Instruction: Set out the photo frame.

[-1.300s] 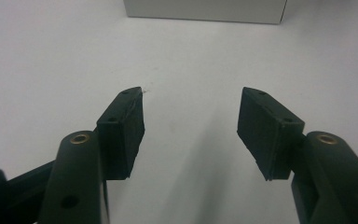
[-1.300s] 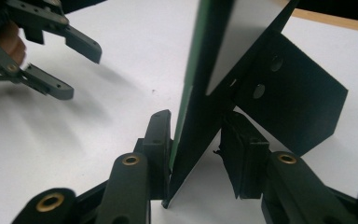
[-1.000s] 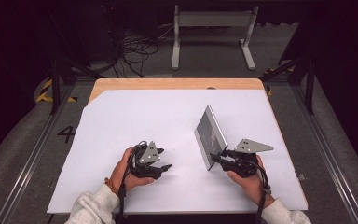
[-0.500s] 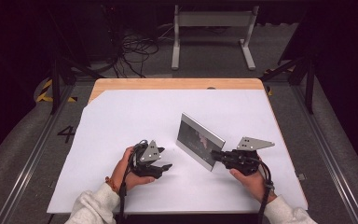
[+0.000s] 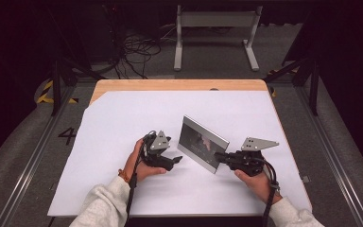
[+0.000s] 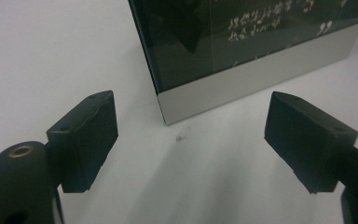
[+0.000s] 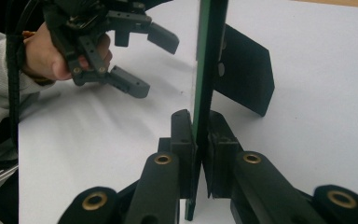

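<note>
High view: white-covered counter (image 5: 123, 118) beneath both tongs. Picture frame (image 5: 202, 149) standing upright on edge, pinched at one end by right tongs (image 5: 220, 157), clamped tight on it. Left tongs (image 5: 174, 161) just beside frame's other end, gaping, just been widening, holding nothing. Pale writing on glass, probably a quotation.

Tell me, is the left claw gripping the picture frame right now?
No, the left claw stands open with the picture frame ahead of it, untouched by either pad.
</note>
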